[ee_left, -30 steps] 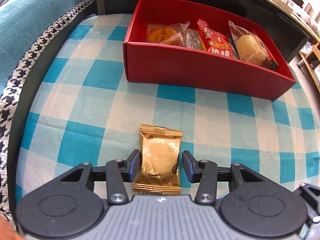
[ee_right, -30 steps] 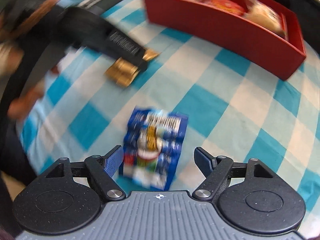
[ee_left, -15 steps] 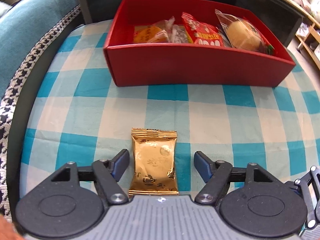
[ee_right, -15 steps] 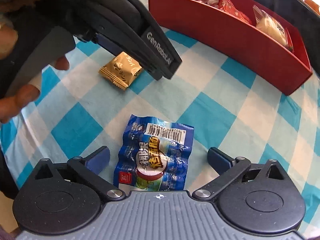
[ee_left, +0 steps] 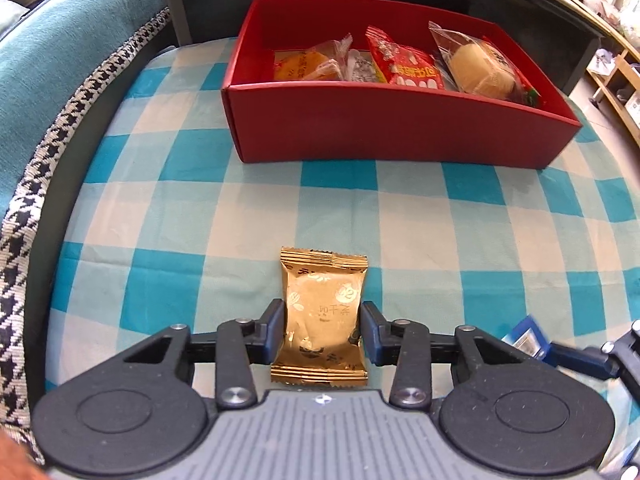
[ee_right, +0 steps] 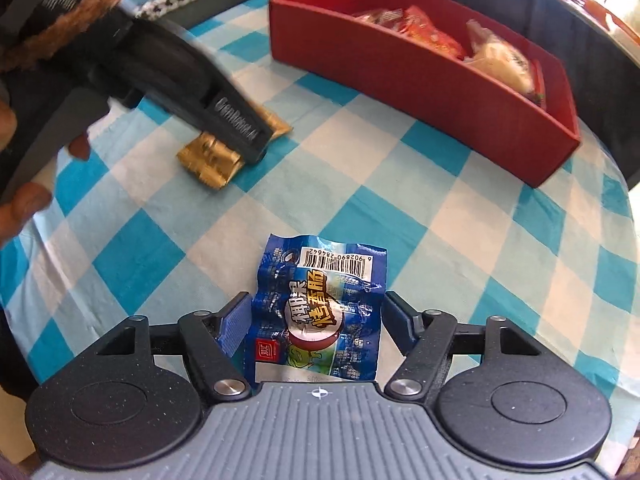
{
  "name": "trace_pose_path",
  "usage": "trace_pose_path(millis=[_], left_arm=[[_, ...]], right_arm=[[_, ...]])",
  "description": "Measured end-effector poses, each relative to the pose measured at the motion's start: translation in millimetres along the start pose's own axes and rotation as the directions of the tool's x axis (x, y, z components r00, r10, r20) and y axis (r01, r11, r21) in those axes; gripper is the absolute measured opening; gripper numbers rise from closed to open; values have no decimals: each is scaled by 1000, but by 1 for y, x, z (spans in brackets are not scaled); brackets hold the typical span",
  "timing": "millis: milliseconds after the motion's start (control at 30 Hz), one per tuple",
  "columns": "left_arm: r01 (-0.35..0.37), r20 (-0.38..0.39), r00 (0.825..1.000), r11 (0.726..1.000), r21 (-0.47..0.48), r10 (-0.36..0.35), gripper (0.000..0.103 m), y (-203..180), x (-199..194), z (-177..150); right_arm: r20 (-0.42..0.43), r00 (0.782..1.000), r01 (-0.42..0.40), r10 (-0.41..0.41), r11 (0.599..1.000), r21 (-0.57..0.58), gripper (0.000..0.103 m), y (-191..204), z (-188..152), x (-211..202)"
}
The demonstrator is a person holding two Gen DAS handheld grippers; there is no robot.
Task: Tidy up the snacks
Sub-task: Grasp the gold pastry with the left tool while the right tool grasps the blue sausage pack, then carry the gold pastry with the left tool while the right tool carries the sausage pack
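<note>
**Between both sets of fingers: one snack packet each**

Closest to the left wrist camera, the left gripper (ee_left: 322,330) lies low over the checked tablecloth (ee_left: 224,216), its blue fingers (ee_left: 273,332) pressed against both long edges of the gold packet (ee_left: 322,312): it is clenched on that packet. The packet lies flat, lengthwise along the fingers, crimped at each end, with faint printed motifs on shiny foil. From the right wrist view, the person's left hand (ee_right: 24,184) wraps the gripper's dark handle, which slants down over the same gold packet (ee_right: 210,156).

The right gripper (ee_right: 316,322) sits equally low, its fingers (ee_right: 236,322) touching the sides of the blue packet (ee_right: 320,312), grasping it. This wrapper is crinkled, with yellow characters, a barcode at its far end and a red logo near the camera. Its corner (ee_left: 526,334) shows at the left view's right edge.

Farther off, well apart from both packets, stands the red box (ee_left: 360,128) holding an orange pastry (ee_left: 304,66), a red packet (ee_left: 404,66) and a clear-wrapped pale cake (ee_left: 478,66). Beyond the table edge on the left run a houndstooth trim (ee_left: 60,128) and teal upholstery (ee_left: 60,52).
</note>
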State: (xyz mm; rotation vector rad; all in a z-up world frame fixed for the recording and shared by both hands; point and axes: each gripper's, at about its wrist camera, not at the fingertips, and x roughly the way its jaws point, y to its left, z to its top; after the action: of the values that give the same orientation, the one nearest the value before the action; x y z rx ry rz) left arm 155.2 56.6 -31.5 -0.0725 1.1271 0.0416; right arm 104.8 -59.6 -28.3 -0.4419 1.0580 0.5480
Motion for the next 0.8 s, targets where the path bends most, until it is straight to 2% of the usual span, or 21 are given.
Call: trace_pose_path(millis=[333,500,600,667,733,800], left_arm=[[31,12,999,999,18,-31,70,-8,-15,-11],[55,-9,998,997,46,-54,70,-20,-14,-23],[46,-18,999,996,72,-45,71,-28,-10,-27],[29,-11,1000,995,92,-29,74,-31,-10,-27],[39,-12,999,996,83,-38,83,-31,-8,-26],[36,-9,999,995,89,-35,85,-32,-7,-25]], right_arm=[[44,999,24,-30,992,120,76,-27,-9,-23],[23,998,61,-65,989,134,76,-38,-11,-11],[-3,997,82,-82,987,137,76,-42,-16,-2],[-5,997,75,-75,987,144,78,-45,-17,1],[-6,998,66,-66,986,154,79,-48,-16,2],[-4,997,70,-71,985,159,82,-50,-16,3]])
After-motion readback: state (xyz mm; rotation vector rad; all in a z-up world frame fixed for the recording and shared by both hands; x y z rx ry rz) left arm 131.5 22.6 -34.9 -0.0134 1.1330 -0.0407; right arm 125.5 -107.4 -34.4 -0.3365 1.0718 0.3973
